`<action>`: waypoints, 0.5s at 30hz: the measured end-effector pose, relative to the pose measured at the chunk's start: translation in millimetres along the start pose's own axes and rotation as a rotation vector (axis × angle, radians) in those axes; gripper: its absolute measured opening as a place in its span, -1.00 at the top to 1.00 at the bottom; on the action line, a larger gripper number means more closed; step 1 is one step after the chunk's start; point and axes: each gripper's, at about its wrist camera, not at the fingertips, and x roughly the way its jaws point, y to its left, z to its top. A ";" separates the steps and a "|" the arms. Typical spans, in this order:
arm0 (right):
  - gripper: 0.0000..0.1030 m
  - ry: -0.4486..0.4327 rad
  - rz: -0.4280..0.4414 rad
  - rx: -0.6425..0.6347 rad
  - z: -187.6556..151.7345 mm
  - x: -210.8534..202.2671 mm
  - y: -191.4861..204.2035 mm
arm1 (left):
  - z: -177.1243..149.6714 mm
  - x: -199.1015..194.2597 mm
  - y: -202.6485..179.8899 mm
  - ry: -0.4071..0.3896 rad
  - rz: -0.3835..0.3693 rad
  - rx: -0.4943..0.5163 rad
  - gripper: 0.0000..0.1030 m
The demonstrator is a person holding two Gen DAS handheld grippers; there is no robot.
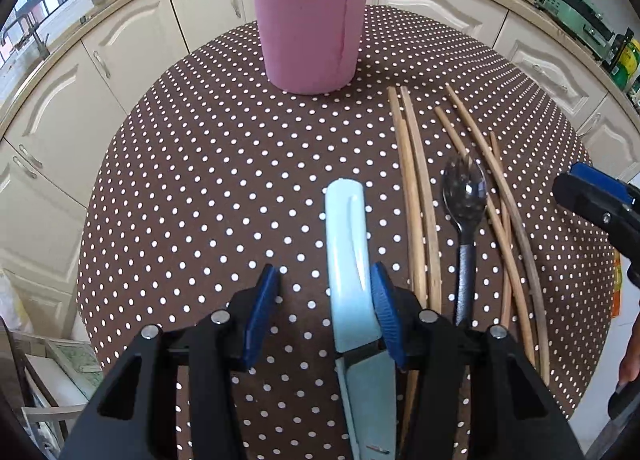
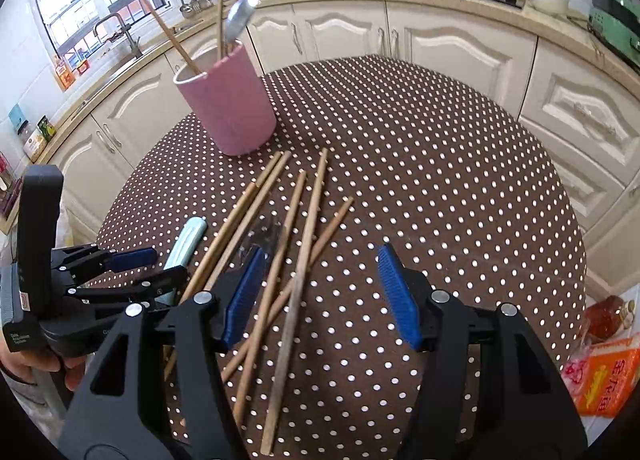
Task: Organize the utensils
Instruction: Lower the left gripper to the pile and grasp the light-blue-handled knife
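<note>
My left gripper (image 1: 326,312) straddles the knife (image 1: 352,260), my right gripper (image 2: 320,296) the chopsticks (image 2: 296,260), jaws apart; next, clamp and carry to the far cup (image 1: 308,24).

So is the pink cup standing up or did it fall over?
Standing up. The pink cylindrical cup sits flat on the dotted tablecloth, with wooden chopsticks and a metal spoon poking out.

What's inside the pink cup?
Poking out of the pink cup are three wooden chopsticks and a shiny metal spoon handle. Their lower ends are hidden by the cup's wall, so anything short lying at the bottom can't be seen.
</note>
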 end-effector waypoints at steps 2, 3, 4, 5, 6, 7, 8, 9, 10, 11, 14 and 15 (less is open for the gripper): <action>-0.14 0.017 0.004 0.010 -1.4 2.2 -5.2 | 2.5 1.4 -1.2 -0.001 -0.001 -0.001 0.08; -0.14 0.025 0.003 0.010 -1.0 3.3 -5.9 | 3.1 1.5 -1.4 -0.002 -0.002 -0.002 0.11; -0.14 0.030 0.003 0.009 0.4 4.5 -5.5 | 3.7 1.7 -2.1 -0.006 0.004 -0.005 0.19; -0.14 0.036 0.001 0.007 1.1 5.7 -5.5 | 5.1 3.2 -1.1 -0.007 0.009 -0.009 0.25; -0.14 0.043 -0.002 0.002 1.9 7.1 -4.8 | 6.5 2.9 -1.4 -0.009 0.011 -0.013 0.40; -0.14 0.049 -0.003 -0.002 3.0 8.8 -4.1 | 7.2 2.9 0.0 -0.010 0.010 -0.020 0.54; -0.14 0.053 -0.005 -0.009 5.1 10.8 -2.4 | 7.8 2.5 3.0 -0.009 0.007 -0.029 0.54; -0.14 0.058 -0.008 -0.016 7.9 13.5 -1.3 | 6.9 0.5 8.2 -0.008 -0.001 -0.036 0.55; -0.14 0.063 -0.013 -0.026 11.2 16.5 0.9 | 7.2 0.3 9.2 -0.009 -0.007 -0.041 0.56; -0.14 0.065 -0.016 -0.033 14.7 19.6 3.3 | 7.4 -0.1 10.4 -0.013 -0.008 -0.046 0.57; -0.14 0.066 -0.039 -0.058 25.6 26.1 9.9 | 6.3 -0.7 16.5 -0.030 -0.007 -0.063 0.58; -0.13 0.066 -0.043 -0.064 29.4 28.1 11.5 | 5.9 -1.4 18.7 -0.035 -0.010 -0.070 0.58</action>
